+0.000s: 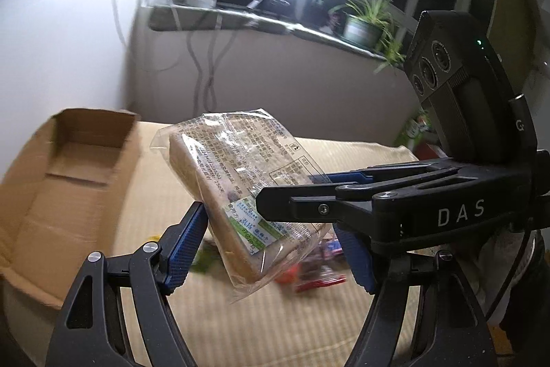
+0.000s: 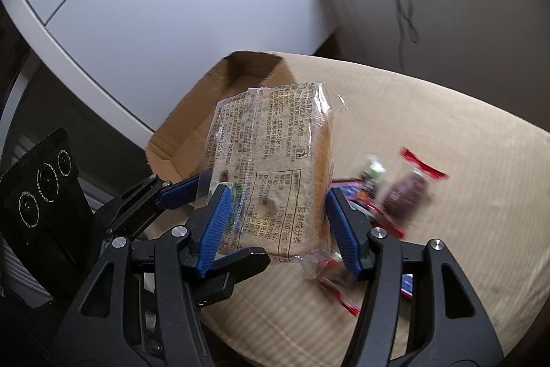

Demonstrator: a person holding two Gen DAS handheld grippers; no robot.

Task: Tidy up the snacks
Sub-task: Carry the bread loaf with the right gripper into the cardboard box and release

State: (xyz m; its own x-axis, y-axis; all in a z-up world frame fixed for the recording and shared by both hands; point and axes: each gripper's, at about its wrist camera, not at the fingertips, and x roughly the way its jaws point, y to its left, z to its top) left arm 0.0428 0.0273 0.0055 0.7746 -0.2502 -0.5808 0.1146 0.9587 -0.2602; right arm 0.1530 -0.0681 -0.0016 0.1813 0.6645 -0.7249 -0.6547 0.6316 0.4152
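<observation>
A clear-wrapped bread pack (image 1: 240,181) with printed text is held in the air above a beige cloth-covered table (image 1: 240,325). Both grippers are on it. My left gripper (image 1: 271,246) has its blue pads on either side of the pack's lower end. My right gripper (image 2: 275,226) closes on the same pack (image 2: 275,167) from the other side; in the left wrist view it crosses in from the right (image 1: 295,195). An open cardboard box (image 1: 68,181) lies to the left; it also shows in the right wrist view (image 2: 220,112).
Several small red and dark snack packets (image 2: 405,191) lie on the cloth under the pack, and show in the left wrist view (image 1: 316,274). A white cabinet (image 2: 154,23) stands behind the box. A window sill with a potted plant (image 1: 364,23) and cables is beyond.
</observation>
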